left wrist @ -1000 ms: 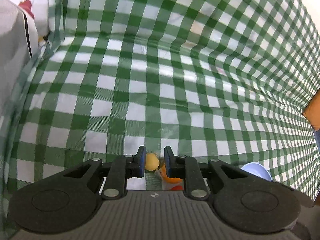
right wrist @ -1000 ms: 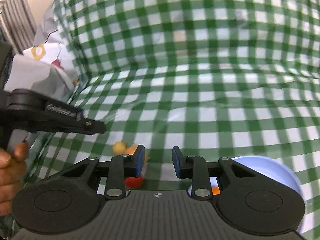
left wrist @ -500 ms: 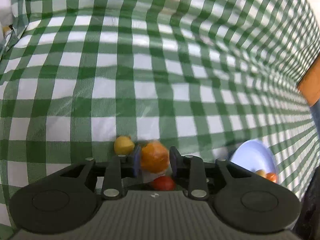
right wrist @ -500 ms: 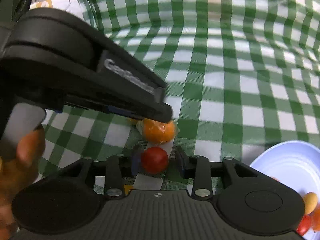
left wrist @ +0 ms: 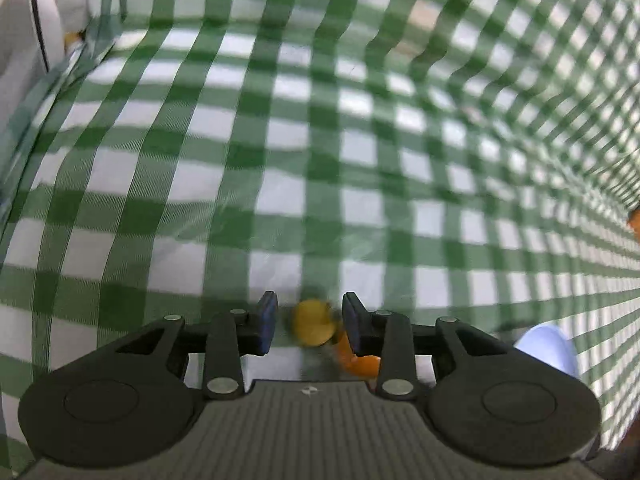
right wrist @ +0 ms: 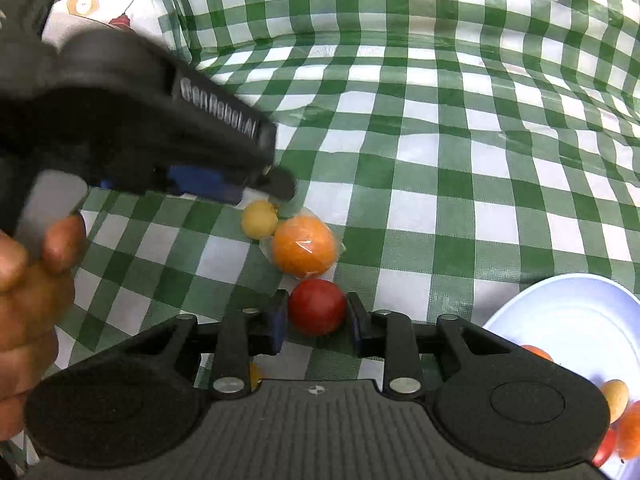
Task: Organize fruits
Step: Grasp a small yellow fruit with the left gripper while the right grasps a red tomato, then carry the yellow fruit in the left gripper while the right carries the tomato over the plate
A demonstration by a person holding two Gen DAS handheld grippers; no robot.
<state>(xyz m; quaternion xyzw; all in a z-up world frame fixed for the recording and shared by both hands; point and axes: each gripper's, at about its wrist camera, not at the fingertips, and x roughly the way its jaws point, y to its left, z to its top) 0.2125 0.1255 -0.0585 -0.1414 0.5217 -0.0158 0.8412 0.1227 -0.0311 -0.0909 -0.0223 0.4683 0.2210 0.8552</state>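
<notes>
On the green checked cloth lie a small yellow fruit (right wrist: pixel 259 219), a plastic-wrapped orange (right wrist: pixel 304 246) and a red fruit (right wrist: pixel 317 306) in a tight row. My right gripper (right wrist: pixel 317 318) has the red fruit between its pads; the jaws are closing and both pads touch it. My left gripper (left wrist: pixel 310 320) is open around the yellow fruit (left wrist: pixel 312 322), with a small gap on each side. The orange (left wrist: pixel 358 358) lies just right of it, partly behind the right finger. In the right wrist view the left gripper (right wrist: pixel 276 188) hovers over the yellow fruit.
A pale blue plate (right wrist: pixel 568 320) at the lower right holds a few small fruits (right wrist: pixel 614 398). It shows as a sliver (left wrist: pixel 548 344) in the left wrist view. A hand (right wrist: pixel 24 288) grips the left tool. White printed fabric (right wrist: pixel 112 4) lies at the far left.
My left gripper has shifted from straddling the orange to straddling the yellow fruit. My right gripper has sunk closer, and its pads have drawn in onto the red fruit.
</notes>
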